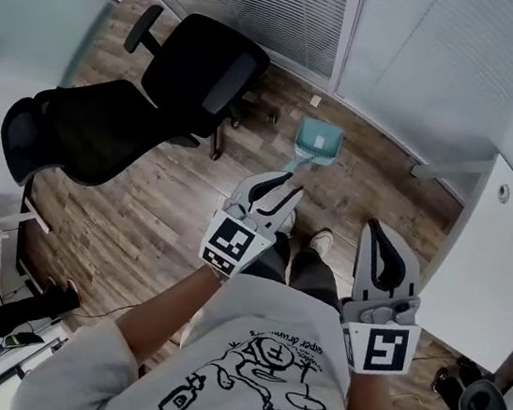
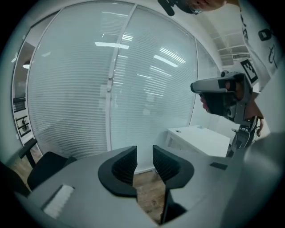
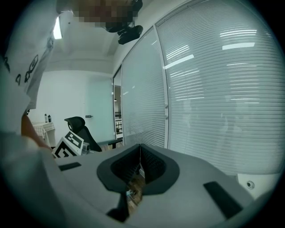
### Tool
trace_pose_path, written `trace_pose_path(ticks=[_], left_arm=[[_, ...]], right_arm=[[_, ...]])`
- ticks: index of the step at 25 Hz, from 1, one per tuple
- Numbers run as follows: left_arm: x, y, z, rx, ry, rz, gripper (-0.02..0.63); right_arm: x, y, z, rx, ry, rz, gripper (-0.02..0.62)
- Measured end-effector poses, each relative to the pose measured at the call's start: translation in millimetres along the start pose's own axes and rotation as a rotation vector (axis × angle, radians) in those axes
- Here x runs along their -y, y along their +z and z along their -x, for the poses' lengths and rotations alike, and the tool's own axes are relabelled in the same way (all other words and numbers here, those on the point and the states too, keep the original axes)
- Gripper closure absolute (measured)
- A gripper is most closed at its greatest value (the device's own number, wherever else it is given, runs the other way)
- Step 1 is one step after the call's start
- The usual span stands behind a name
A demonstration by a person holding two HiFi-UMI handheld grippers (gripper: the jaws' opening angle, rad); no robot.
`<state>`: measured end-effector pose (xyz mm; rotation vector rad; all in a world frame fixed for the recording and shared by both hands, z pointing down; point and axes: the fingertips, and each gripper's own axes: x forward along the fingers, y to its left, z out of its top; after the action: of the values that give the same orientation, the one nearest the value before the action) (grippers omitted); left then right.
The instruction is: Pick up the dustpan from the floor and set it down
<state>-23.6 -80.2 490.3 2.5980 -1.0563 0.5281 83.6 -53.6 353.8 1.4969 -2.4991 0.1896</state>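
Observation:
A teal dustpan [image 1: 318, 141] lies on the wooden floor by the glass wall, its handle pointing toward me. My left gripper [image 1: 275, 191] is held in front of my body, its tips just short of the handle's end in the head view. Its jaws stand apart with nothing between them [image 2: 144, 163]. My right gripper [image 1: 380, 243] is off to the right beside my leg. Its jaws meet at the tips and hold nothing [image 3: 140, 161]. Neither gripper view shows the dustpan.
Two black office chairs [image 1: 202, 74] [image 1: 75, 138] stand to the left of the dustpan. A white desk [image 1: 500, 257] fills the right side. The glass wall with blinds [image 1: 266, 2] runs along the far side. My shoes [image 1: 319, 241] are just below the grippers.

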Motion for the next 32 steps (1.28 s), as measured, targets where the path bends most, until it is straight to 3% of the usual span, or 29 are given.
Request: trace_pose_path(ticks=[9,15,32], left_arm=[[-16.8,-78.4,-29.5,-0.146,0.023,0.02,0.494],[-30.8,-123.9,-48.1,-0.235,0.042,0.036,0.486],[-51.1,-205.5,-75.0,-0.415,0.072,0.08,0.464]], right_arm=[[-3.2,-41.0,-19.9,-0.041,0.006,0.012,0.592],[-5.8,-45.6,-23.3,-0.059,0.011,-0.018,0.592],[-10.9,-50.8,-20.2,-0.076,0.011,-0.042,0.592]])
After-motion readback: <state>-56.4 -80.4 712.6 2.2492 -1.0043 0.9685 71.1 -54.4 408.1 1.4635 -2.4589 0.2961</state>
